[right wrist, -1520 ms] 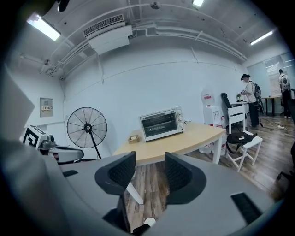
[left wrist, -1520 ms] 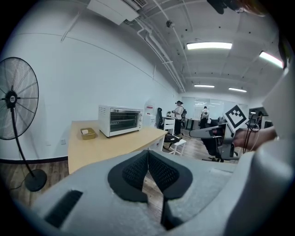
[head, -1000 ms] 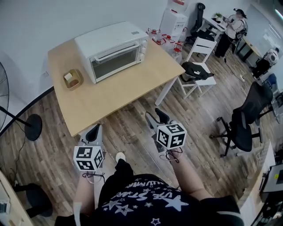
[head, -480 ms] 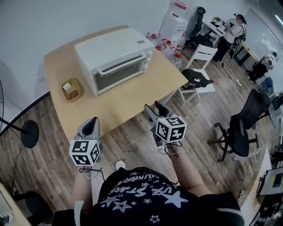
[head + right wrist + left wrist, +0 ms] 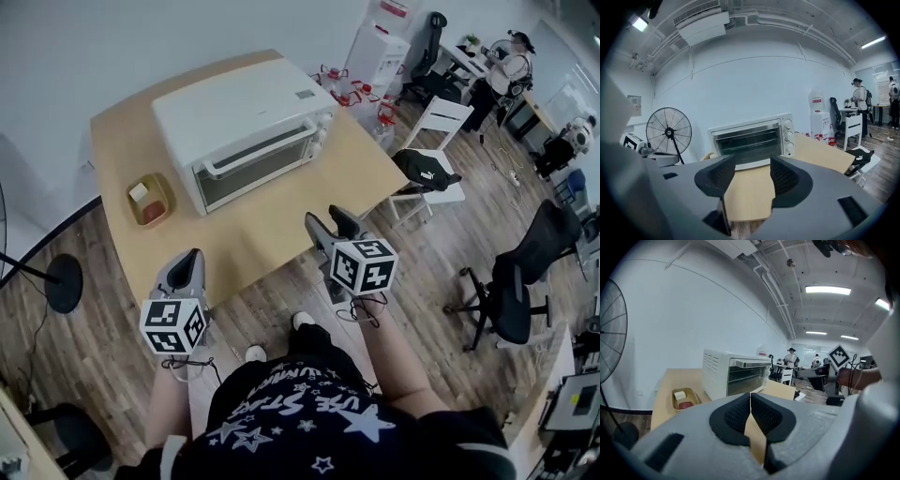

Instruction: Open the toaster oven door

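Head view: tray [image 5: 161, 184] beside toaster oven [image 5: 239, 117] holds white, red pieces [image 5: 139, 191].

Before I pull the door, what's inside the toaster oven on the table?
The door of the toaster oven is closed. Through its glass only horizontal rack bars show. The dark glass hides the rest of the inside.

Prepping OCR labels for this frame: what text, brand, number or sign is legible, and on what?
Nothing reads cleanly.
Shirt: white lettering among stars, upside down, too distorted to read.
Toaster oven: small grey label on top, too small to read.
Water dispenser: red label, too small to read.
Two marker cubes: black-and-white square patterns, no words.
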